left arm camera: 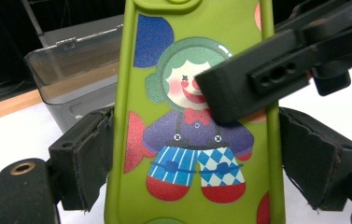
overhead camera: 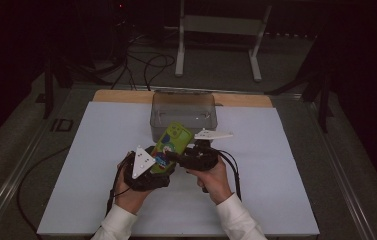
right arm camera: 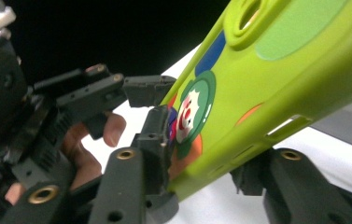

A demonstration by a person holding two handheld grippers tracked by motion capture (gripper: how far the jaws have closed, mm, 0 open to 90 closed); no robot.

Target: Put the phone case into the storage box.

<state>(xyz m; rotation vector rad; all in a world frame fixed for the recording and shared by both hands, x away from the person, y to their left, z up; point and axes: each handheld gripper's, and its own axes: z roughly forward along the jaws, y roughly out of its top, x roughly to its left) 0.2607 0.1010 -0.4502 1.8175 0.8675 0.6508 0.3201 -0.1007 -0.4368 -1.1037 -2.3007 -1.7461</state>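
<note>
**While both grippers are meeting on the green case**

As I am watching from the high view, the left gripper [overhead camera: 162, 161] is holding a green phone case [overhead camera: 171, 145] above the white sheet [overhead camera: 101, 150], just in front of the grey bin [overhead camera: 183, 114]. The case is tilting up and away from the person, its far end reaching toward the bin's near wall.

In the left gripper view, the left gripper [left arm camera: 192, 161] is pinching the case [left arm camera: 187, 140] by its two long edges, one pad pressing on each side, and the printed clown figure is facing the camera. One jaw of the other gripper is lying across the clown's face and collar, touching the printed side. The bin [left arm camera: 71, 70] is standing behind the case at the left.

In the right gripper view, the right gripper [right arm camera: 206, 163] is straddling the case [right arm camera: 267, 84] across its thickness. One jaw is resting against the printed face; the other is sitting under the opposite side, and I cannot tell whether that one is touching. These jaws are only partly spread, with the case between them. The left gripper is showing farther off at the left, with fingers [right arm camera: 110, 130] of the hand wrapping it.
</note>
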